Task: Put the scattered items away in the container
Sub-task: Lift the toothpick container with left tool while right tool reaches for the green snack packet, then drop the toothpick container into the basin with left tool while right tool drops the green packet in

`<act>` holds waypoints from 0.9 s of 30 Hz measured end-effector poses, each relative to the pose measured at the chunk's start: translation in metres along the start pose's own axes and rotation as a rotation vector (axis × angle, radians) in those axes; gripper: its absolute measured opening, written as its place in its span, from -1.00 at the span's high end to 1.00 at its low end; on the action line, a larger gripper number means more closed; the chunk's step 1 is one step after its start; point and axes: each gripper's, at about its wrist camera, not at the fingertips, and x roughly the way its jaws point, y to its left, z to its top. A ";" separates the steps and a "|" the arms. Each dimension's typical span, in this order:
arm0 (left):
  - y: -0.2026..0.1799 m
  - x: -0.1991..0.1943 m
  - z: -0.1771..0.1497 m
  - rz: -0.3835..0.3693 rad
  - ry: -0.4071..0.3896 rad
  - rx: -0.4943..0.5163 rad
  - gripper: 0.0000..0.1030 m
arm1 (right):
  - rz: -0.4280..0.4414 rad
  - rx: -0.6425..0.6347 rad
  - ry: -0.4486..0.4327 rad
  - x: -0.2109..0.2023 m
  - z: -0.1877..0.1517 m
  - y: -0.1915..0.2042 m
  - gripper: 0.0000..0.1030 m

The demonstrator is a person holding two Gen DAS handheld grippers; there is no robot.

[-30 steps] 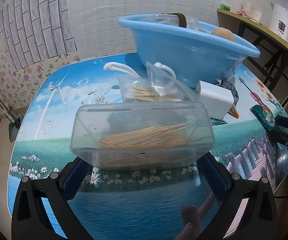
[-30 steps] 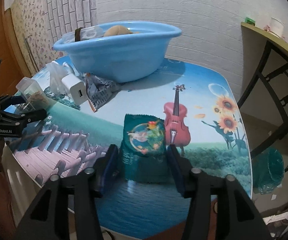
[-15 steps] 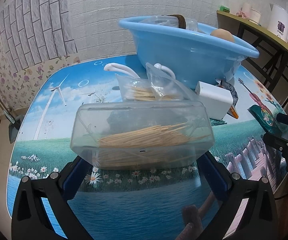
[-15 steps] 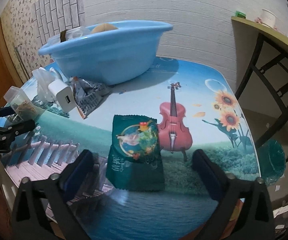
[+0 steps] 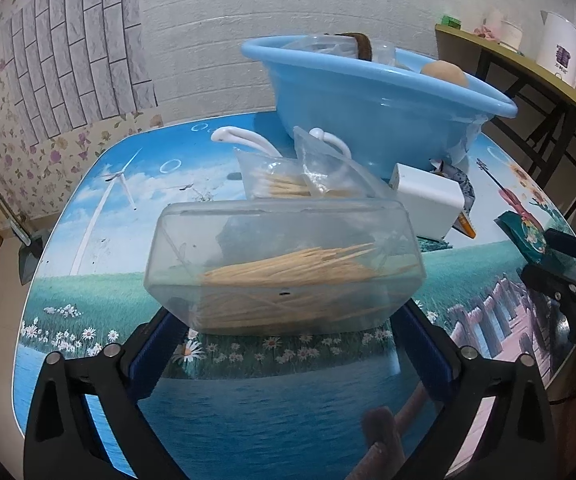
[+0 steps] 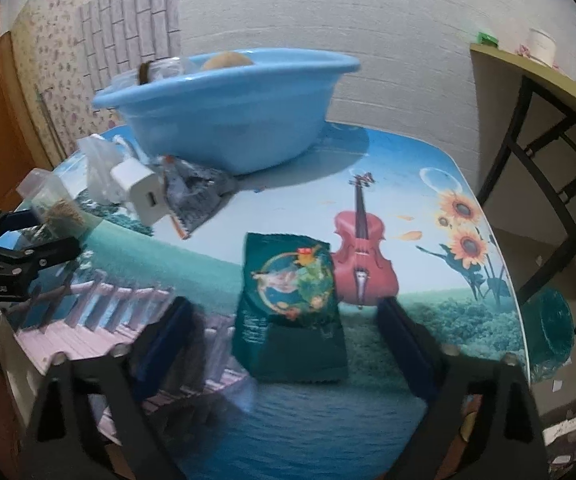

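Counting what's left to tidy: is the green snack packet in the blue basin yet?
No. The green snack packet lies flat on the table, in front of the blue basin.

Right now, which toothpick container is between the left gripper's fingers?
The rigid clear plastic box of toothpicks; the other toothpicks sit in a soft plastic bag behind it, nearer the blue basin.

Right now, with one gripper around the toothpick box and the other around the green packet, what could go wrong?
1. The left gripper has just been closing its jaws, with the clear toothpick box between them. They meet it low down, so the smooth box might tip or slip.
2. The right gripper has also just been closing, with gaps left beside the green packet. It lies flat on the table, so the fingers may just crumple it.
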 end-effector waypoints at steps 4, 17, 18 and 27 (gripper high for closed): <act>0.000 -0.002 0.001 -0.017 -0.008 0.005 -0.78 | 0.031 -0.034 -0.025 -0.003 -0.001 0.006 0.00; 0.001 -0.011 0.000 -0.065 -0.029 -0.013 -0.78 | 0.065 -0.020 -0.062 -0.016 0.000 0.007 0.74; 0.001 -0.012 0.001 -0.065 -0.030 -0.015 -0.78 | 0.075 -0.020 -0.065 -0.017 0.000 0.007 0.78; 0.001 -0.033 0.010 -0.063 -0.088 -0.019 -0.78 | 0.125 -0.021 -0.133 -0.038 0.008 0.015 0.83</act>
